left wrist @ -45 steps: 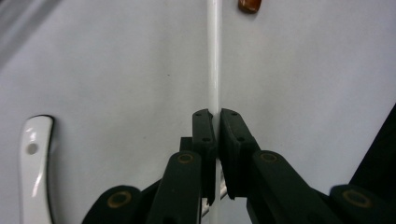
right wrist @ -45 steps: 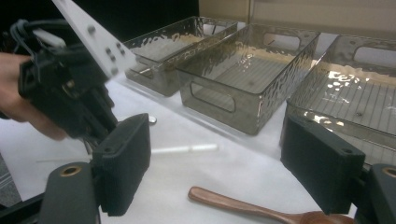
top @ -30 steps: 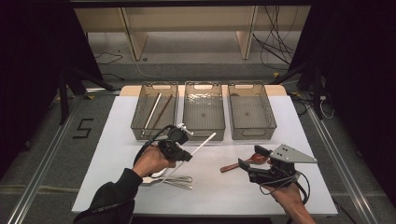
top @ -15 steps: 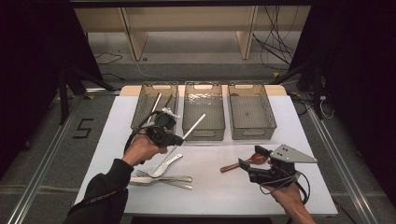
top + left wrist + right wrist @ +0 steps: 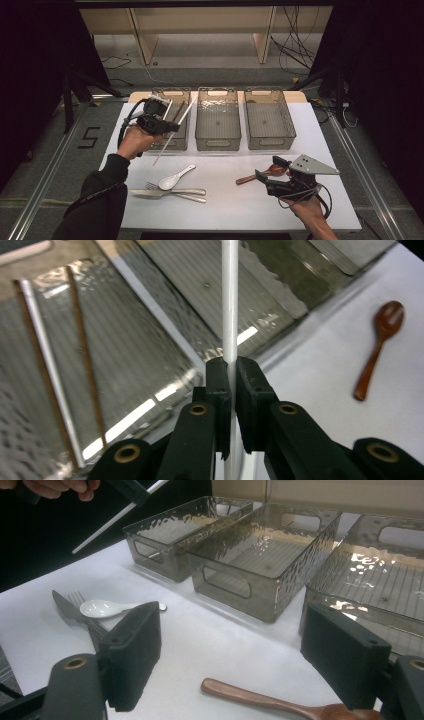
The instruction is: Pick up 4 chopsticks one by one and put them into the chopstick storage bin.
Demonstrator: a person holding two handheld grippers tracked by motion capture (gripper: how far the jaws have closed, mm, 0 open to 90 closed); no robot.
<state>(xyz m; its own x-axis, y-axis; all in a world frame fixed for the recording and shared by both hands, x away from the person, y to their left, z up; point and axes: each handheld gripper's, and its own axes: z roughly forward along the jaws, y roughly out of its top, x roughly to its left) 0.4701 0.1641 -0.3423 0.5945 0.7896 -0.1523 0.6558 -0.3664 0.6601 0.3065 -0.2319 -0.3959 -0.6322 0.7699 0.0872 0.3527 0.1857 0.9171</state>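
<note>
My left gripper hovers over the front of the left bin, shut on a white chopstick that slants from the bin's front edge up over its inside. In the left gripper view the chopstick is pinched between the pads. Below it in the bin lie brown chopsticks and a pale one. My right gripper rests open at the front right, its jaws wide apart on either side of a wooden spoon.
Two clear bins, the middle one and the right one, stand beside the left bin. A white spoon, a fork and a knife lie front left on the white table.
My left hand has risen and moved away to the left with the white chopstick, from above the cutlery to over the left bin. The right gripper has stayed put.
</note>
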